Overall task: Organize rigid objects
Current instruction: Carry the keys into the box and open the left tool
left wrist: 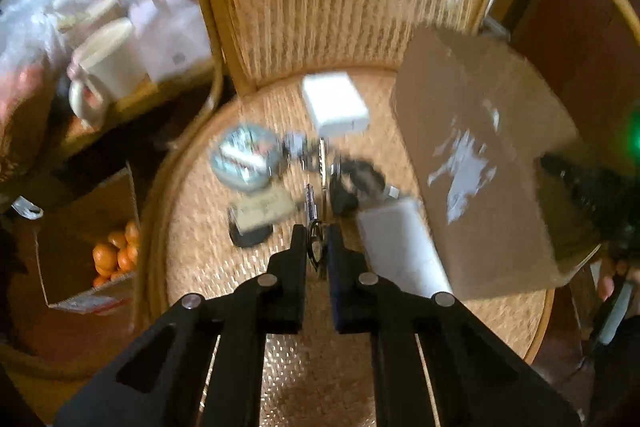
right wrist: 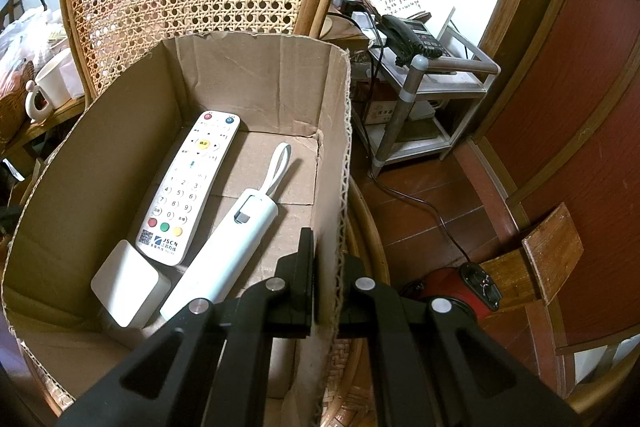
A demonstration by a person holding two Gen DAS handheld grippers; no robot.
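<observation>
In the blurred left wrist view my left gripper (left wrist: 316, 243) is shut on a metal key ring (left wrist: 315, 241) with a key (left wrist: 310, 205) hanging off it, above the wicker chair seat (left wrist: 200, 267). On the seat lie a white box (left wrist: 334, 105), a round tin (left wrist: 246, 157), a tan card (left wrist: 262, 209), a dark item (left wrist: 356, 183) and a white slab (left wrist: 400, 247). The cardboard box (left wrist: 480, 163) stands at the right. In the right wrist view my right gripper (right wrist: 326, 267) is shut on the box's right wall (right wrist: 332, 167). Inside lie a white remote (right wrist: 190, 183), a pale handheld device (right wrist: 224, 255) and a white block (right wrist: 128, 283).
A white mug (left wrist: 104, 67) and bags sit on a side table at the left. A carton of oranges (left wrist: 116, 251) stands on the floor. In the right wrist view a stand with a black telephone (right wrist: 408, 35) is to the right, with a red appliance (right wrist: 460, 291) on the wooden floor.
</observation>
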